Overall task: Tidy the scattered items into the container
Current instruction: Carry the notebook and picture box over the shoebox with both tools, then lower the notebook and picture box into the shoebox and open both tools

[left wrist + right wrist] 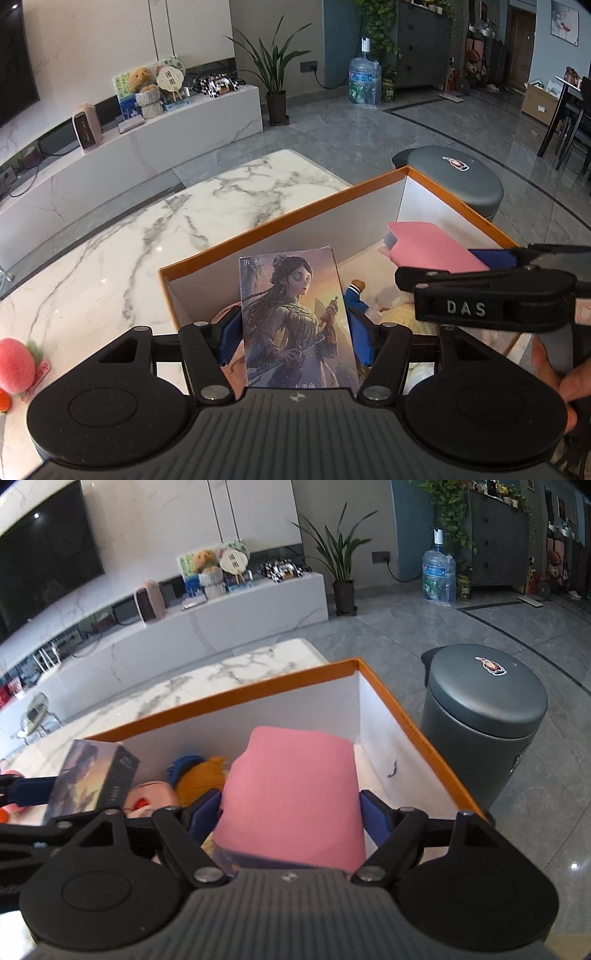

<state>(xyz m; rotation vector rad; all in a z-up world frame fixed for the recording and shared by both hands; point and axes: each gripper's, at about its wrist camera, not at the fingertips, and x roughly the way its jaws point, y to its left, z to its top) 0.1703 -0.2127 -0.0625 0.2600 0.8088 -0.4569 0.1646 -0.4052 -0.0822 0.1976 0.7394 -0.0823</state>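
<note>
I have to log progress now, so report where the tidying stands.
Done: plush toys already lie inside the orange box. In hand: the left gripper holds a picture box and the right gripper a pink box, both over the container. Left: a pink plush sits on the marble table.

This was a home living room. A large dark wall-mounted television (44, 557) hung above a long white marble-patterned media console (147, 136) that carried a brown teddy bear (142, 79), while a tall green potted plant (273, 74) and a blue water-cooler bottle (364, 79) stood on the glossy grey tiled floor (369, 133). A white grey-veined marble coffee table (166, 221) filled the foreground, with dark dining chairs (570, 122) far to the right.
</note>
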